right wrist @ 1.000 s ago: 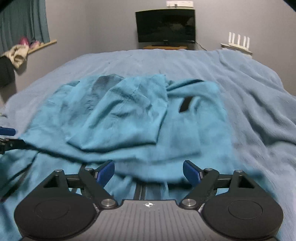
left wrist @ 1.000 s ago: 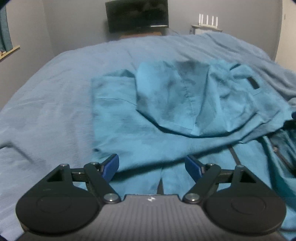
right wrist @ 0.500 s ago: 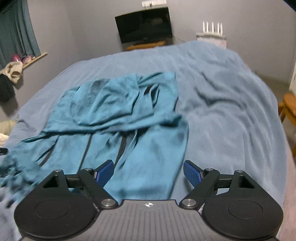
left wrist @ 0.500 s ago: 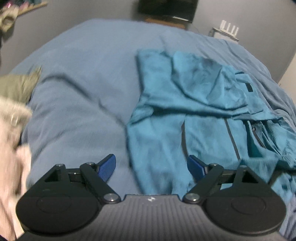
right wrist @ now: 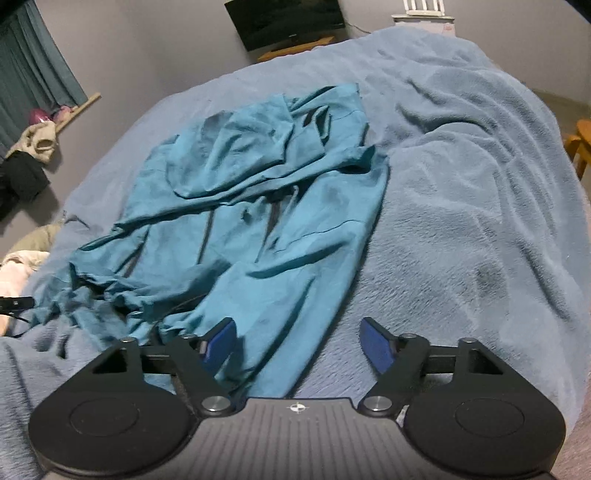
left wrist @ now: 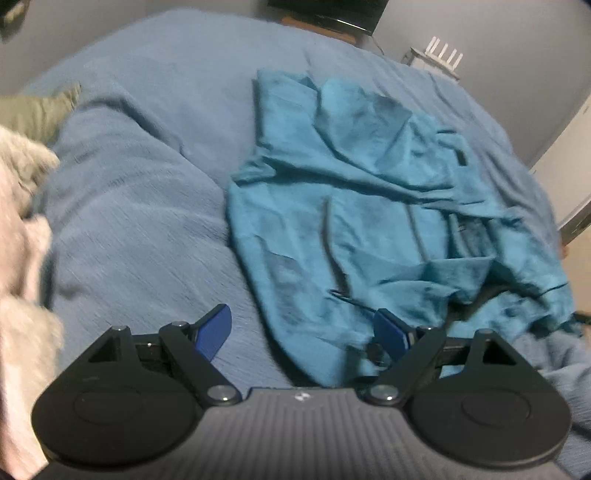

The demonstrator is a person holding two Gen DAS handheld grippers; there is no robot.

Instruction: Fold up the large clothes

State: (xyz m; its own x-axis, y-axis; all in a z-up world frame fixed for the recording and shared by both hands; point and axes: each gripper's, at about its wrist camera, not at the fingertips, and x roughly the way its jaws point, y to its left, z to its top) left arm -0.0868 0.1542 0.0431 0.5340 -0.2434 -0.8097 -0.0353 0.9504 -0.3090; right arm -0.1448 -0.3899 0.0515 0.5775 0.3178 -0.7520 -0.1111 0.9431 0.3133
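So I've got two grippers up, one per hand, both tilted down over the bed. My left gripper [left wrist: 303, 330] has its jaws spread wide and isn't grasping anything; its right blue pad sits over the near hem of the garment, the left one over bare blanket. My right gripper [right wrist: 297, 341] has just been closing a bit, but the jaws are apart with nothing pinched, just the near end of the cloth lying under the gap and its left pad. There's one piece of clothing to deal with: a teal garment [left wrist: 362, 206], rumpled, lying roughly in the middle of the blue blanket [left wrist: 140, 206] that covers the bed, its long part running from the near edge toward the far edge, with a bunched-up clump at the near end between the two grippers. In the right view the same garment [right wrist: 258, 221] has dark stripes running along it and the upper half is loosely folded over itself. At the left edge of the bed there's a pale fluffy heap [left wrist: 22, 229] and something olive green [left wrist: 37, 110] behind it. Farthest back, against the wall, I count one dark screen [right wrist: 284, 20] and one white router [left wrist: 441, 55] with several antennas.
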